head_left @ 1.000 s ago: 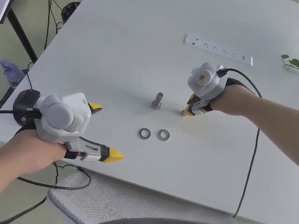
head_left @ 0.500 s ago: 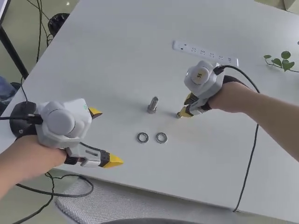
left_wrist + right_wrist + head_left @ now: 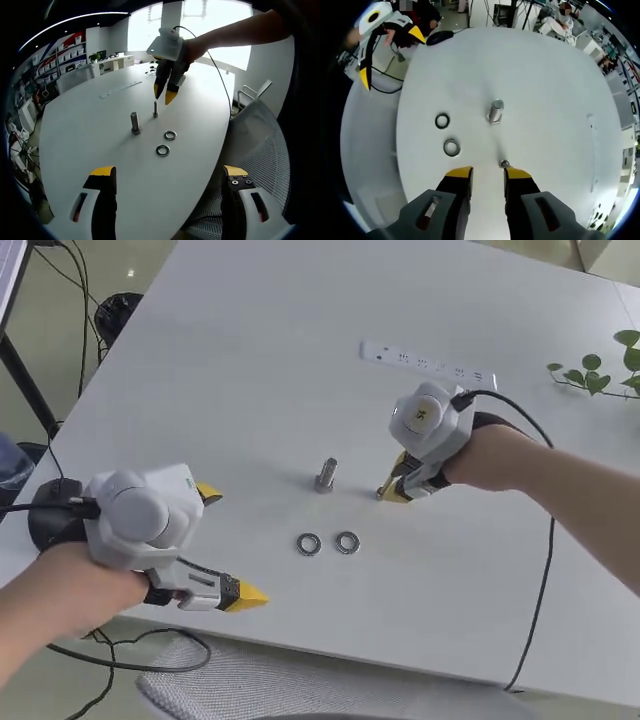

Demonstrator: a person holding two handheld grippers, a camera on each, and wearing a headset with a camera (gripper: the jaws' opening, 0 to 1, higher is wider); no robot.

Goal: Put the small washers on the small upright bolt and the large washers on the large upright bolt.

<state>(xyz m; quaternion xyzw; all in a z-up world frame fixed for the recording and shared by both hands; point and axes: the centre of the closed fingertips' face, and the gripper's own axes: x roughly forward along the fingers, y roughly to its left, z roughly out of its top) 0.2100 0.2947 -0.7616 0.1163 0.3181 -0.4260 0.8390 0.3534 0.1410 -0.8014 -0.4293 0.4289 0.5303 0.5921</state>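
The left gripper view picks out a thin silver upright bolt (image 3: 155, 108) just under the right gripper (image 3: 164, 94), whose yellow jaws stand slightly apart and empty. In the head view that gripper covers the spot. There are two bolts, the other being a thick silver upright bolt (image 3: 326, 475) mid-table. There are two washers, a flat steel ring washer (image 3: 309, 543) beside a second ring washer (image 3: 347, 542), both on the white table (image 3: 250, 370). The left gripper (image 3: 229, 543) is spread wide and empty.

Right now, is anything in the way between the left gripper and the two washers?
No, nothing visible is. The left gripper is open and points at the near washer and the far washer, with just bare table in between. The large bolt and the small bolt stand farther off, past the washers.
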